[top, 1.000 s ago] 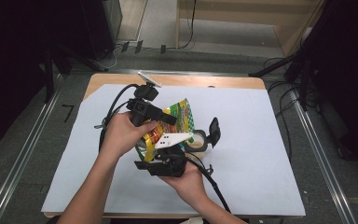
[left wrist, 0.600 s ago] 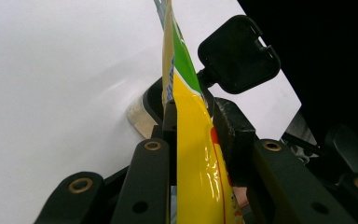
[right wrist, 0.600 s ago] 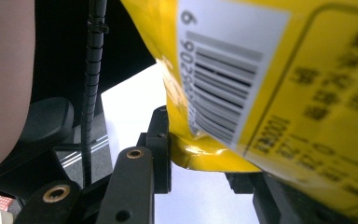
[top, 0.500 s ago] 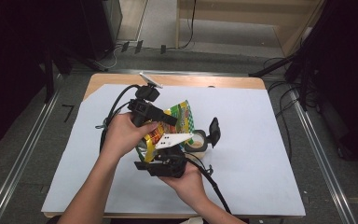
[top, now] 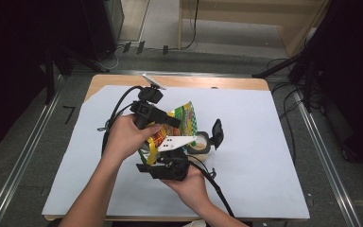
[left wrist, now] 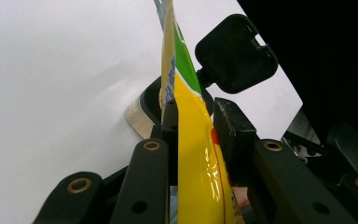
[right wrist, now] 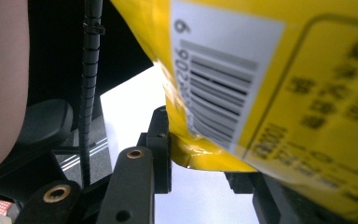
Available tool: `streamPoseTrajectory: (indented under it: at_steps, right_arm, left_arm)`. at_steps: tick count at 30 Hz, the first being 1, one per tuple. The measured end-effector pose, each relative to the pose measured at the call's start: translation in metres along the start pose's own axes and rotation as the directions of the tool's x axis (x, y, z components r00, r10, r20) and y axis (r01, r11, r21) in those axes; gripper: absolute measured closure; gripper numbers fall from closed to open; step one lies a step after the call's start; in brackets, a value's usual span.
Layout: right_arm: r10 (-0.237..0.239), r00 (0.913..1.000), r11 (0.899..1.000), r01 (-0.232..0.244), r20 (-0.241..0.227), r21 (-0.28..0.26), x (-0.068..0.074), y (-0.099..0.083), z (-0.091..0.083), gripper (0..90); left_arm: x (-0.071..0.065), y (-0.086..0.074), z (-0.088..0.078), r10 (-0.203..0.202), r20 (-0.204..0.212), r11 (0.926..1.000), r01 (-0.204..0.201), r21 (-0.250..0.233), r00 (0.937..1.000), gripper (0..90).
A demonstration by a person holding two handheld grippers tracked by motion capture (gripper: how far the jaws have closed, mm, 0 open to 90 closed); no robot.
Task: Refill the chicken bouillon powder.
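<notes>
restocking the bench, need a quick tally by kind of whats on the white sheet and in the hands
snack bags: 1, the yellow and green snack bag
jars: 1, the open jar with a black flip lid
grippers: 2, left gripper and right gripper, both clamped on the bag
total: 4

Both forearms are bare, each hand carrying a black two-jaw gripper, left gripper (top: 157, 124) and right gripper (top: 166, 163), with brass-ringed screw holes, thick black cables and a grey three-cornered plate.

yellow snack bag (right wrist: 270, 93), white barcode label with digits "206" and "9", other print too blurred
</notes>
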State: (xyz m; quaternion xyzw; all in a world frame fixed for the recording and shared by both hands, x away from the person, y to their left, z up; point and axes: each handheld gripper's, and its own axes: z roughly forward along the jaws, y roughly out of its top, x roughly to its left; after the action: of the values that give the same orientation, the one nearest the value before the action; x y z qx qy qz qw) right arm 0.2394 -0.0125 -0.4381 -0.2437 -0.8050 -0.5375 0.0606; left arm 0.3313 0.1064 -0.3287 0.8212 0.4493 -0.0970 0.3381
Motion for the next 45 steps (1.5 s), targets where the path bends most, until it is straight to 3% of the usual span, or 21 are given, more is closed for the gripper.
streamPoseTrajectory:
  at_steps: [12,45]
  right_arm:
    - [-0.006,1.0,1.0,0.006,0.001,0.004,0.0007,-0.0007,0.0015,69.3]
    - [-0.011,0.9999,1.0,0.011,0.001,0.004,0.0005,-0.0004,0.0016,69.8]
  left_arm:
    - [-0.0052,-0.0003,0.0001,0.011,-0.004,0.9999,-0.011,0.001,0.9999,74.9]
    - [-0.0033,-0.0003,-0.0004,0.013,0.0,0.9999,-0.013,0.002,0.9999,74.8]
